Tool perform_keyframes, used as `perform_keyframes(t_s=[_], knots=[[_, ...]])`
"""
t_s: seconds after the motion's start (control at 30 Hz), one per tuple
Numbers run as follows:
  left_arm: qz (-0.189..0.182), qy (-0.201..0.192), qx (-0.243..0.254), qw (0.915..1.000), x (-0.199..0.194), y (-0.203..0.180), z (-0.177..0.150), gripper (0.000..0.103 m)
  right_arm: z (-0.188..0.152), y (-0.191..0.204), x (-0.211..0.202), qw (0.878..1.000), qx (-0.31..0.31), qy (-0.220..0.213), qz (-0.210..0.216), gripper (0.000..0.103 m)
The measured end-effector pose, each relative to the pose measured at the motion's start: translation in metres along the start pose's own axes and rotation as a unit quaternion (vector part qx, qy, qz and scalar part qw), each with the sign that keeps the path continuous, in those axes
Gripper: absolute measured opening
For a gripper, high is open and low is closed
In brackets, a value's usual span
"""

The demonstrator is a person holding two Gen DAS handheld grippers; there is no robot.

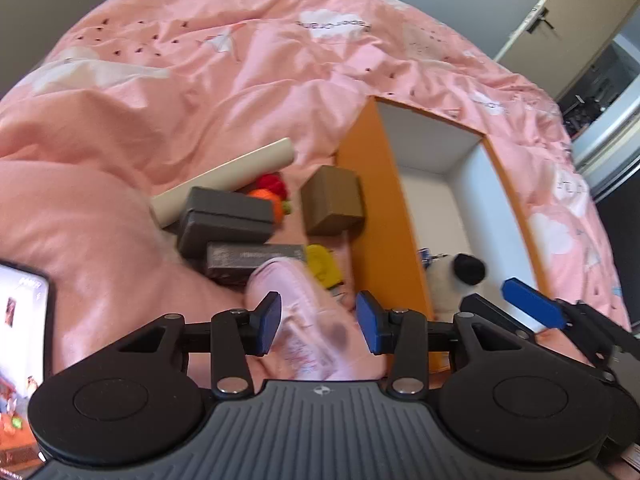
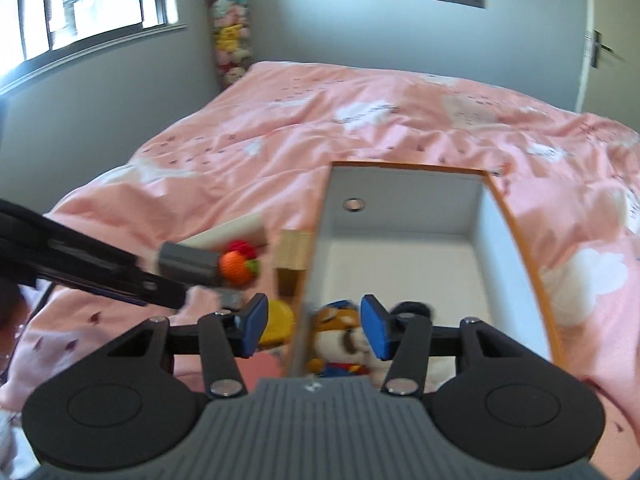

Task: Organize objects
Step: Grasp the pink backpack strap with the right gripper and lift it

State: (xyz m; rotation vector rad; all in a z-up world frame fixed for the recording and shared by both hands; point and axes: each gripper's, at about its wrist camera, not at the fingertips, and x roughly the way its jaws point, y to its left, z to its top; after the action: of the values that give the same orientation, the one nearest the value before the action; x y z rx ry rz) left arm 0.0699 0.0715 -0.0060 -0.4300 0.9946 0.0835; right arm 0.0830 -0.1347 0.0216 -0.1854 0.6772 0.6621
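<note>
While you hover, pink duvet [image 2: 360, 120] spreads beyond both jaws | orange box [image 2: 516, 216] ahead | grey wall [image 2: 320, 20] behind | left gripper [image 1: 318, 322], right gripper [image 2: 316, 330]: jaws apart, empty.

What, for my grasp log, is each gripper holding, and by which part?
Right gripper: nothing; its jaws stand open, the plush toy beyond them. Left gripper: a blurred pink item sits between its jaws, but a grip cannot be told.
</note>
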Motion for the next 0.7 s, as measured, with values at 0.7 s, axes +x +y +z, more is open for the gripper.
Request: perform_keyframes(t_s=[0.7], knots=[[0.091, 0.021, 0.095, 0.9911, 0.008, 0.021, -0.031, 0.044, -0.008, 0.105, 0.05, 0.969, -0.223, 0.104, 0.011, 0.051]])
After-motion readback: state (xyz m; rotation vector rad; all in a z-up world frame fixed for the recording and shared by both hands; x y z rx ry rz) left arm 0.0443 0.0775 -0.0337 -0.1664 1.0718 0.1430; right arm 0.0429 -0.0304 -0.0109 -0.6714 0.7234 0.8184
